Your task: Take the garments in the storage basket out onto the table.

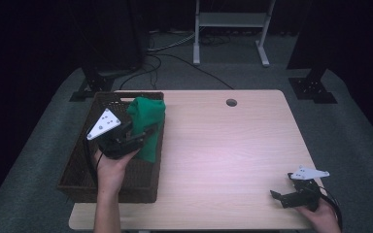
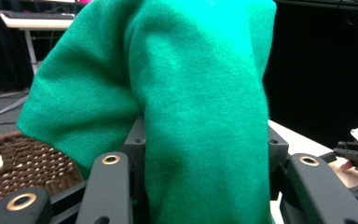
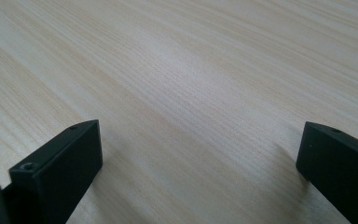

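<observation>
At the counter's (image 1: pixel 223 145) near right corner, your right gripper (image 1: pixel 291 195) rested low over bare wood, its jaws spread wide with nothing between them. Farther in, over the wicker basket (image 1: pixel 77 170) at the left edge, your left gripper (image 1: pixel 143 136) had its jaws partly closed, clamping a green cloth (image 1: pixel 148 121), which rose bunched above the basket's right wall.
</observation>
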Tool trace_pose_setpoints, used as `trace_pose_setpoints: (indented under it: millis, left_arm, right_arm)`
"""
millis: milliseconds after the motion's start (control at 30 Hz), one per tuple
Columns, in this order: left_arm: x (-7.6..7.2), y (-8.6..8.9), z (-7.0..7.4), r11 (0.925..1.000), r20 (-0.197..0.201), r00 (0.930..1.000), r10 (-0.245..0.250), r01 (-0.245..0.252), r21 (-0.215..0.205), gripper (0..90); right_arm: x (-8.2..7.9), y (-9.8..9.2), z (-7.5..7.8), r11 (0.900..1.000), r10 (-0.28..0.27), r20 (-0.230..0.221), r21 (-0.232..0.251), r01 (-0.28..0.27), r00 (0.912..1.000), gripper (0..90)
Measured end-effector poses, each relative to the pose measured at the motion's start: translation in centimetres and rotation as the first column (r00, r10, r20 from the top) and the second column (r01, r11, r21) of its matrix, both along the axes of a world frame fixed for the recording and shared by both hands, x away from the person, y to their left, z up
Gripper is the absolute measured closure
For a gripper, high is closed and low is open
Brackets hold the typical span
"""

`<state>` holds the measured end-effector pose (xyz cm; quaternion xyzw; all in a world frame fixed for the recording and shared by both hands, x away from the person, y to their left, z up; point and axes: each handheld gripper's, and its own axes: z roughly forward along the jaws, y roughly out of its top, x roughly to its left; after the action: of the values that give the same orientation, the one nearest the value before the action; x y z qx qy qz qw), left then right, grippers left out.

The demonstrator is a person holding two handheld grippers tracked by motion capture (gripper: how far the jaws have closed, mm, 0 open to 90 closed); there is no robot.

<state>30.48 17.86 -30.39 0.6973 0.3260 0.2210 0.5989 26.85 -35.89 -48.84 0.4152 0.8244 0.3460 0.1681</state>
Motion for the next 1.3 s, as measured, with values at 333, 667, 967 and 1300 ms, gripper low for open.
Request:
trace_pose_setpoints:
  millis: [333, 667, 967, 1300]
  left_arm:
    - [-0.4, -2.7, 0.3, 0.9995, 0.024, 0.9992, -0.033, 0.033, 0.003, 52.2]
    - [-0.8, -4.7, 0.3, 0.9982, 0.037, 0.9975, -0.060, 0.059, 0.010, 52.1]
    - [-0.9, -6.4, 0.0, 0.9957, 0.038, 0.9951, -0.091, 0.090, 0.022, 52.1]
    - [-0.8, -8.2, -0.8, 0.9938, 0.029, 0.9935, -0.110, 0.110, 0.020, 52.2]
  right_arm:
    - [0.0, 0.0, 0.0, 1.000, 0.000, 0.000, 0.000, 0.000, 1.0000, 0.0]
    - [0.0, 0.0, 0.0, 1.000, 0.000, 0.000, 0.000, 0.000, 1.0000, 0.0]
    - [0.0, 0.0, 0.0, 1.000, 0.000, 0.000, 0.000, 0.000, 1.0000, 0.0]
    - [0.0, 0.0, 0.0, 1.000, 0.000, 0.000, 0.000, 0.000, 1.0000, 0.0]
